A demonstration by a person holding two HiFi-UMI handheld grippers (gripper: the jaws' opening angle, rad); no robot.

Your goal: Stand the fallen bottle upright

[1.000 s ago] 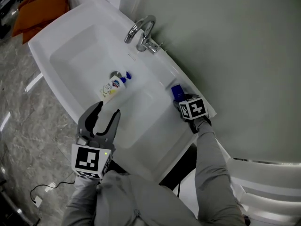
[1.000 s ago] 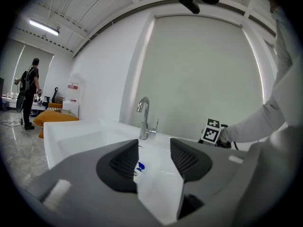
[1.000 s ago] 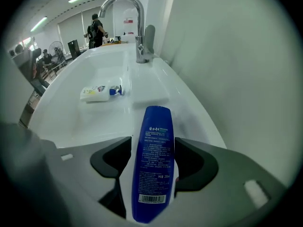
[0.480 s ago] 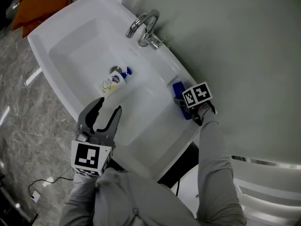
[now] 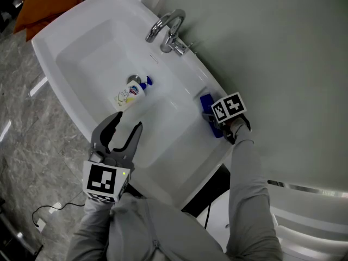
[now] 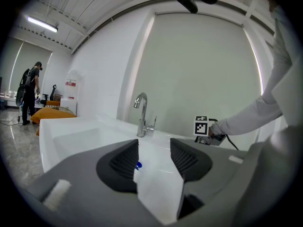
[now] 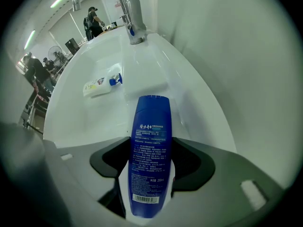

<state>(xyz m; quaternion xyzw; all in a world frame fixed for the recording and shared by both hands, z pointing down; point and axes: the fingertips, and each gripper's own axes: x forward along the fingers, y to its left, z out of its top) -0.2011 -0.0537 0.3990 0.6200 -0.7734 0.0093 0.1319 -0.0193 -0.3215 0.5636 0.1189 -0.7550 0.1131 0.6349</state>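
The blue bottle [image 7: 150, 155] is finished in deep blue with white print and a white barcode patch. The pump bottle [image 5: 128, 95] is white, with a blue pump head and a yellow-tinted label. The sink [image 5: 81, 53] is plain white; the faucet [image 5: 167, 30] is polished chrome. The left gripper [image 5: 126, 120] is dark grey, and its marker cube [image 5: 103, 182] is patterned in black and white squares. The floor [image 5: 22, 135] is grey marble, veined throughout.

Left tool [image 5: 126, 123] agape, right tool [image 7: 150, 148] clamped.
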